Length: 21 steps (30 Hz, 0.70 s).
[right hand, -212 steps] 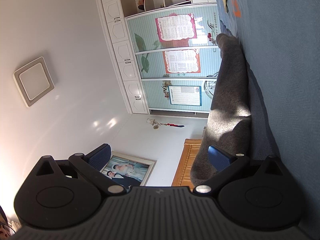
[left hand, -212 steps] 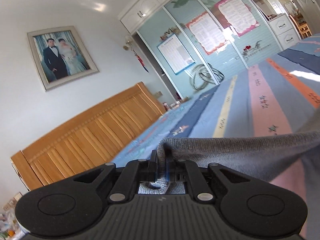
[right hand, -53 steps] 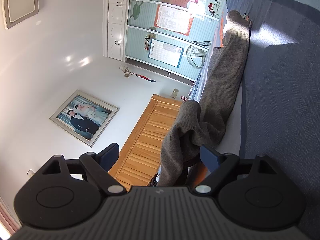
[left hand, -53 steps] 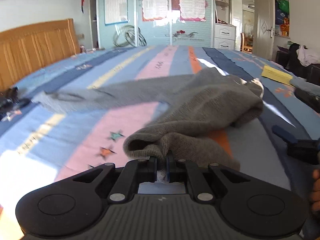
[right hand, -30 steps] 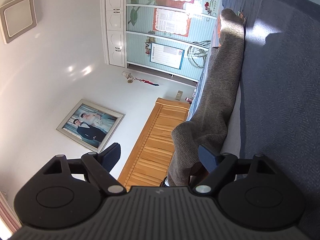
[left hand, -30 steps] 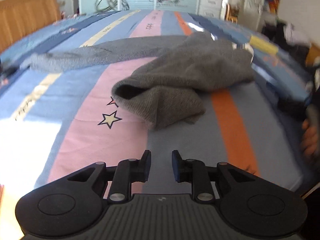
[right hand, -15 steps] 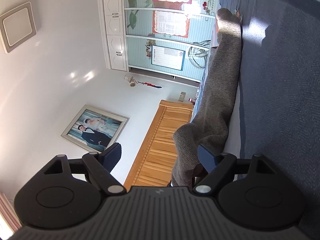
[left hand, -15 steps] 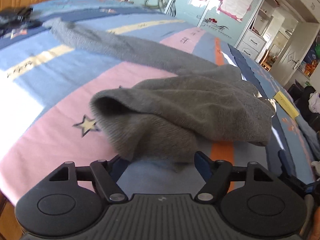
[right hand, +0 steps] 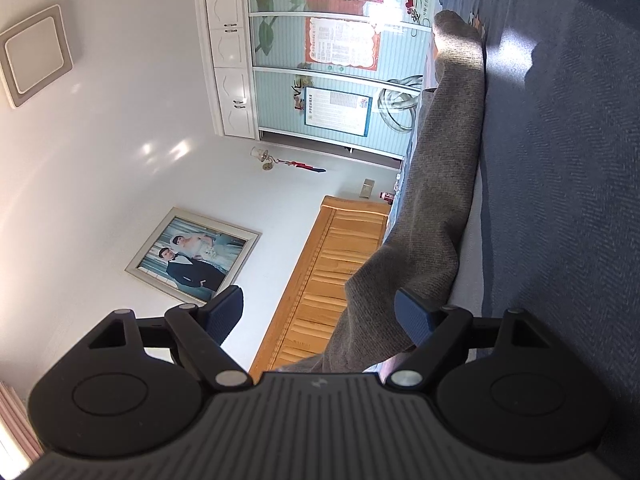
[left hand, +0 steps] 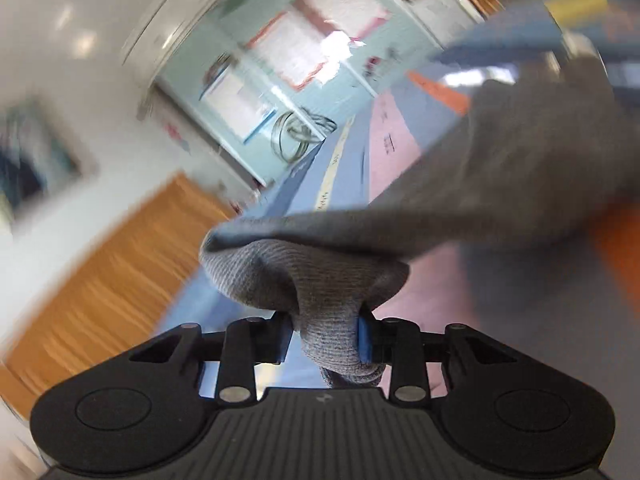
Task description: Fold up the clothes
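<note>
A grey knitted sweater (left hand: 328,280) lies across the striped bed cover (left hand: 384,148). My left gripper (left hand: 322,340) has a bunched fold of the sweater between its fingers; the jaws are closing and both pads press on the knit. The left wrist view is tilted and blurred by motion. In the right wrist view the same sweater (right hand: 444,184) stretches away along the dark blue part of the cover (right hand: 560,160). My right gripper (right hand: 320,306) stands open and wide, turned on its side. Its right finger (right hand: 412,314) is against the near end of the sweater, with nothing pinched.
A wooden headboard (right hand: 332,264) stands at the bed's end, with a framed picture (right hand: 192,260) on the white wall beside it. Pale green wardrobe doors with posters (right hand: 320,60) close off the far side of the room. The headboard (left hand: 100,280) also shows at left.
My left gripper rolled and pushed into the sweater's near fold, and its wide jaws came together on the knit. The right gripper stayed put, still open.
</note>
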{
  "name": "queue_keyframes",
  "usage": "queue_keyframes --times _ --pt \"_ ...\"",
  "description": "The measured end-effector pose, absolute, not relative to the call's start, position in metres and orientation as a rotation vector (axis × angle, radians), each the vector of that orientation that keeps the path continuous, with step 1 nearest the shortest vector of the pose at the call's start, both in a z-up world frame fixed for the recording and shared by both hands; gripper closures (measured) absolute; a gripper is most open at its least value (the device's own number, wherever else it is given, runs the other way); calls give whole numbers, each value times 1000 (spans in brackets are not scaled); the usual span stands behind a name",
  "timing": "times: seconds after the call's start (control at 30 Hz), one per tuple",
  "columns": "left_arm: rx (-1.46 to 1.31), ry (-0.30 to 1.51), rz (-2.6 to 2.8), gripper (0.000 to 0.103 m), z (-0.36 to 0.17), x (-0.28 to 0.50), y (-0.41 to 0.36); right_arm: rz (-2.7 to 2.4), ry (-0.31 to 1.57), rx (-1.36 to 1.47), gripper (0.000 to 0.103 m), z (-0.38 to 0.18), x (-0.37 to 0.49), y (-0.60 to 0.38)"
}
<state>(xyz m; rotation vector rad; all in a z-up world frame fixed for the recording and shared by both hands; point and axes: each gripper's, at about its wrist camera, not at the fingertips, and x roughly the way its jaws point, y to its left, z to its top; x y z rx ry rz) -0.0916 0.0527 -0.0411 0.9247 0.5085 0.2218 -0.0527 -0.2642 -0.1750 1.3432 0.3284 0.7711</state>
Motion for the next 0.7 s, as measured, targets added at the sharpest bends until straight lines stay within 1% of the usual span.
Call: queue_keyframes --times 0.07,0.13,0.2,0.27,0.33,0.4,0.47,0.53,0.67,0.7 --pt "1110 583 164 62 -60 -103 61 772 329 1345 19 -175 -52 -264" --pt "1234 683 82 59 -76 -122 70 771 329 1346 20 -175 -53 -265" --pt "1264 726 49 52 -81 -142 81 771 328 1347 20 -175 -53 -265" --pt "1210 752 66 50 -76 -157 92 770 328 1346 20 -175 -52 -265" --pt "1098 779 77 46 -64 -169 102 769 328 1346 20 -175 -52 -265" --pt "917 812 61 40 -47 -177 113 769 326 1349 20 -175 -52 -265" --pt "697 828 46 40 -27 -185 126 771 324 1357 20 -176 -52 -265" --pt "466 810 42 40 -5 -194 141 773 321 1369 20 -177 -51 -265" --pt "23 699 17 39 30 -199 165 775 314 1397 20 -180 -50 -266" --pt "-79 664 14 35 37 -197 171 775 314 1398 20 -180 -50 -266"
